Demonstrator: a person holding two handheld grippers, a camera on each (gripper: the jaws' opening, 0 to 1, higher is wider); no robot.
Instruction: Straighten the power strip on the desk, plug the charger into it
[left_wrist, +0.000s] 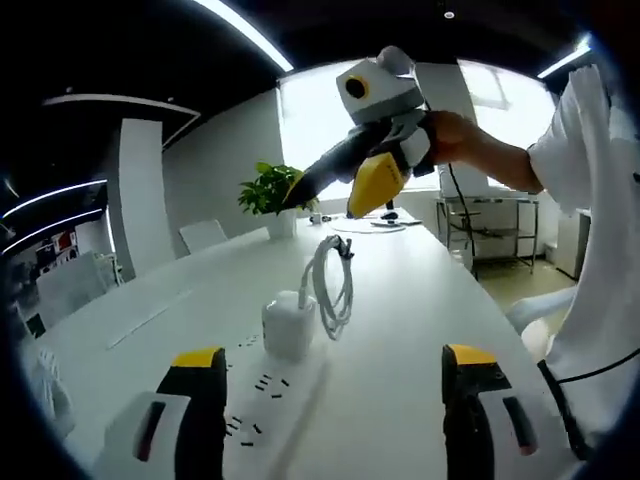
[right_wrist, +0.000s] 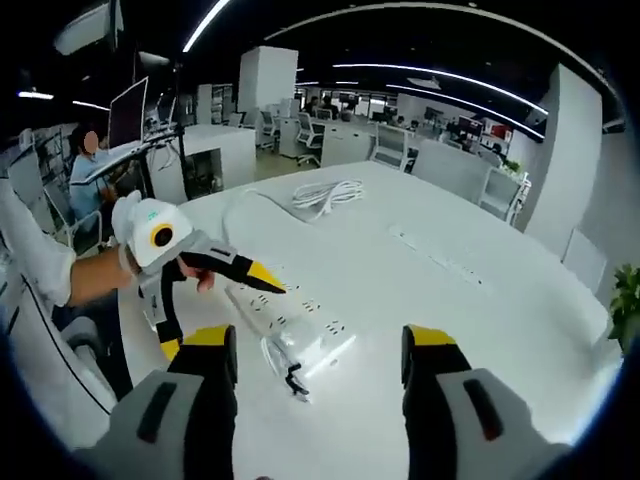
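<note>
Clearly the charger (left_wrist: 288, 322) is a small, light, hard white block with smooth, somewhat slippery sides; it stands upright on the power strip (left_wrist: 270, 405), apparently seated in a socket, though the joint itself is too small to confirm. Its cable (left_wrist: 333, 283) is a soft, springy coil lying on the table (left_wrist: 400, 300) just beyond it, likely to drag and tug if the block is lifted. The best hold on the charger would be across its two flat sides, low down, pressing straight. The strip is long, stiff and light, so it should slide readily on the glossy top; nudging it near an end would turn it most easily.

The left tool (left_wrist: 332, 385) is wide apart and holds nothing, hanging over the near end of the strip. The right tool (right_wrist: 318, 352) is also spread wide and empty above the strip (right_wrist: 290, 322) and charger (right_wrist: 300, 348).

The strip's near end is cut off behind the left tool's jaws, and its own cord (right_wrist: 325, 195) seems to be the white bundle farther along the table, but the link between them is hard to follow.
</note>
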